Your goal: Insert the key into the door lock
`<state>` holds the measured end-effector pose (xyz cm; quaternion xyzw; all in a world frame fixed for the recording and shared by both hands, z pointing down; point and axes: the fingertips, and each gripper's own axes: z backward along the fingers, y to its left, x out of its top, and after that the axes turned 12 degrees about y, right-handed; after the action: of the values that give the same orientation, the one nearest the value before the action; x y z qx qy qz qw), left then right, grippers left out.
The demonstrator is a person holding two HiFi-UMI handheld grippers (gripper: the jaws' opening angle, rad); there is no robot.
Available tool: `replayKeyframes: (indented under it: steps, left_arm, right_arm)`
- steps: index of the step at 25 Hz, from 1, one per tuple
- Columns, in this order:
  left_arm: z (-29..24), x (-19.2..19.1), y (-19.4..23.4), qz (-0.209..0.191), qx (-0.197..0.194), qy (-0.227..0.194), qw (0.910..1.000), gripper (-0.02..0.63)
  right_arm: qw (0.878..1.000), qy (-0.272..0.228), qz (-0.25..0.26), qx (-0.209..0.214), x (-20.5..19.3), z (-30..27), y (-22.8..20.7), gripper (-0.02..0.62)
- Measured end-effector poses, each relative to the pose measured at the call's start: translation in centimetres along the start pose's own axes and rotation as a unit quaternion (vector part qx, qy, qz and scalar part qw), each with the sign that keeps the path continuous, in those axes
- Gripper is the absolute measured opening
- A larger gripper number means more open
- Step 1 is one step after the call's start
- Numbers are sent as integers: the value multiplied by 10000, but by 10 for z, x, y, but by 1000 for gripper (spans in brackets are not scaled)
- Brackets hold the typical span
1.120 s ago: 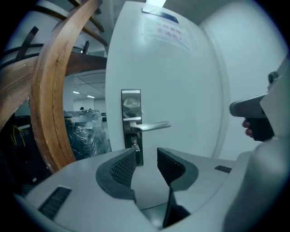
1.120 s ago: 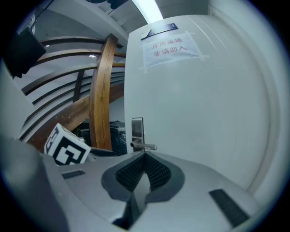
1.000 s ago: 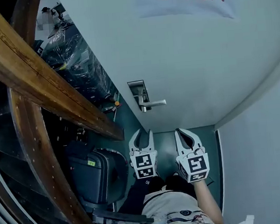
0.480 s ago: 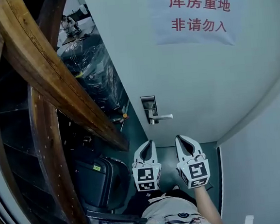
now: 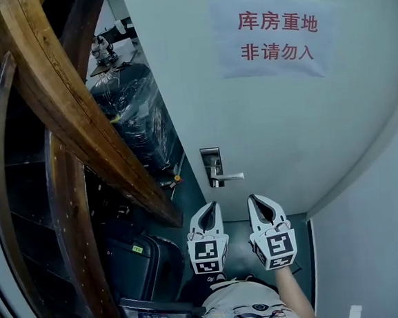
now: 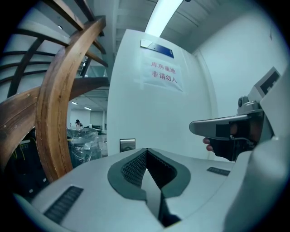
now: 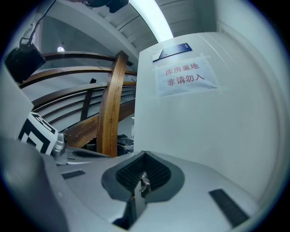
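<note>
A white door (image 5: 286, 126) bears a steel lock plate (image 5: 211, 159) with a lever handle (image 5: 230, 177) pointing right. In the left gripper view the lock plate (image 6: 127, 144) shows just beyond the jaws. My left gripper (image 5: 210, 204) is held below the lock, shut with nothing between its pads (image 6: 136, 165). Beside it on the right, my right gripper (image 5: 251, 198) is shut on a small metal key (image 7: 143, 180), which sticks up between the pads. Both grippers point at the door and stay apart from it.
A paper sign (image 5: 271, 35) with red print hangs high on the door. A curved wooden stair rail (image 5: 78, 124) runs down the left. Plastic-wrapped goods (image 5: 136, 119) and a black suitcase (image 5: 135, 264) stand left of the door. A white wall (image 5: 378, 229) closes the right.
The left gripper's jaws have gone from open to shut. Both grippers have risen toward the lock, and the head view has tilted up to show the whole sign.
</note>
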<state>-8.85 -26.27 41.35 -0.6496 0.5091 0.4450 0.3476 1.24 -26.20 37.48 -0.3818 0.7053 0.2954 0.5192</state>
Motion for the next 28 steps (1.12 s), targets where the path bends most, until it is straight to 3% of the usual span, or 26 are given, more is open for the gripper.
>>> replayKeyframes:
  steps: [28]
  left_arm:
    - [-13,8,4,33,-4,-46,10000,5]
  right_arm:
    - [10000,21,60,-25,1,-19,-2,5]
